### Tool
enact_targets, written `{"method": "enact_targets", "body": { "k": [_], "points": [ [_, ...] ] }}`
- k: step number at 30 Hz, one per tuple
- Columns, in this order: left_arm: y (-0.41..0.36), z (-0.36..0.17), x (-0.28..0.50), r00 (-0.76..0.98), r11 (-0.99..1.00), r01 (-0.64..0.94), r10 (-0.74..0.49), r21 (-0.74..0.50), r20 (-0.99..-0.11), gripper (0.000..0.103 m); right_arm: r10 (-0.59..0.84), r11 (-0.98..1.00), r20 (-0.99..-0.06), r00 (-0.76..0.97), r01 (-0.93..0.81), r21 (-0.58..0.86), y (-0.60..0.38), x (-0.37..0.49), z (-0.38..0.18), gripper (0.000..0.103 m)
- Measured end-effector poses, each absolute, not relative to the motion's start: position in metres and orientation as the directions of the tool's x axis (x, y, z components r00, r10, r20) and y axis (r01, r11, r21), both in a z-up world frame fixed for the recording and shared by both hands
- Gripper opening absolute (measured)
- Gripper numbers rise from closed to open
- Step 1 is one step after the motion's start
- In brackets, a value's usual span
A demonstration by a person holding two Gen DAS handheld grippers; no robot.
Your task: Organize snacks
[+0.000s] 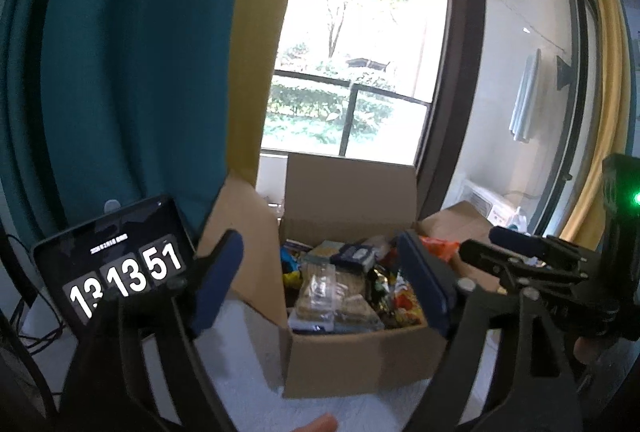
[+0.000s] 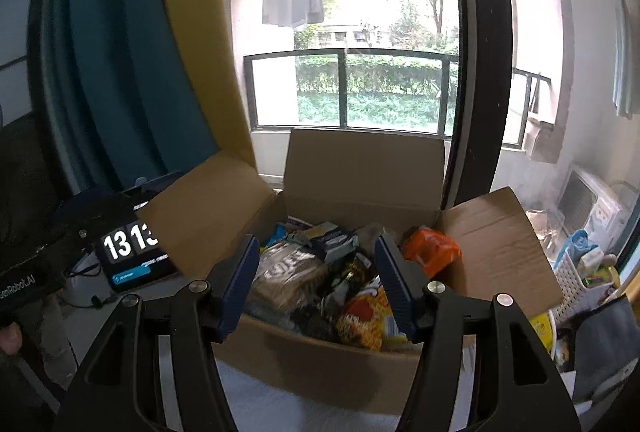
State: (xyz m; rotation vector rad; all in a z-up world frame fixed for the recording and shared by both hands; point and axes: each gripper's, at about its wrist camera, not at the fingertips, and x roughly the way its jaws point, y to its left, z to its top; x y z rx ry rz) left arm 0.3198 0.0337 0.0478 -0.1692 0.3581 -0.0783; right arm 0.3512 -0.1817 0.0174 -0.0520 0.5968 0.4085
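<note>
An open cardboard box [image 1: 352, 360] full of mixed snack packets stands on a white surface; it also shows in the right wrist view [image 2: 320, 368]. Inside are an orange packet [image 2: 434, 250], a yellow-red packet [image 2: 366, 316], a dark blue packet [image 1: 354, 256] and clear-wrapped crackers [image 1: 320, 292]. My left gripper [image 1: 320, 284] is open and empty, held just before the box. My right gripper [image 2: 316, 284] is open and empty, over the box's near wall. The right gripper also shows at the right edge of the left wrist view [image 1: 520, 252].
A tablet showing a clock [image 1: 116, 272] stands left of the box. Teal and yellow curtains [image 1: 132, 64] hang behind it. A window and dark door frame [image 2: 476, 72] lie beyond. A white basket [image 2: 576, 280] with clutter sits to the right.
</note>
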Motion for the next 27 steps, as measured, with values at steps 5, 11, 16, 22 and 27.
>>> {"method": "enact_targets", "body": {
  "k": [5,11,16,22,27],
  "points": [
    [0.028,0.048,0.294,0.937,0.984,0.051,-0.105,-0.169,-0.332,0.089,0.362,0.915,-0.546,0.756,-0.4,0.052,-0.181,0.325,0.021,0.063],
    [0.021,0.045,0.265,0.939,0.987,0.045,-0.094,-0.152,-0.331,0.096,0.356,0.917,-0.536,0.765,-0.397,0.042,-0.188,0.291,0.02,0.063],
    [0.015,0.04,0.242,0.94,0.991,0.032,-0.075,-0.132,-0.333,0.098,0.346,0.92,-0.531,0.773,-0.39,0.031,-0.193,0.262,0.017,0.063],
    [0.004,0.03,0.209,0.943,0.993,0.056,-0.088,-0.108,-0.321,0.098,0.335,0.926,-0.526,0.782,-0.377,0.029,-0.202,0.23,0.009,0.063],
    [-0.006,0.025,0.178,0.954,0.996,0.051,-0.072,-0.08,-0.291,0.098,0.337,0.923,-0.522,0.784,-0.385,0.018,-0.206,0.204,0.004,0.063]
  ]
}}
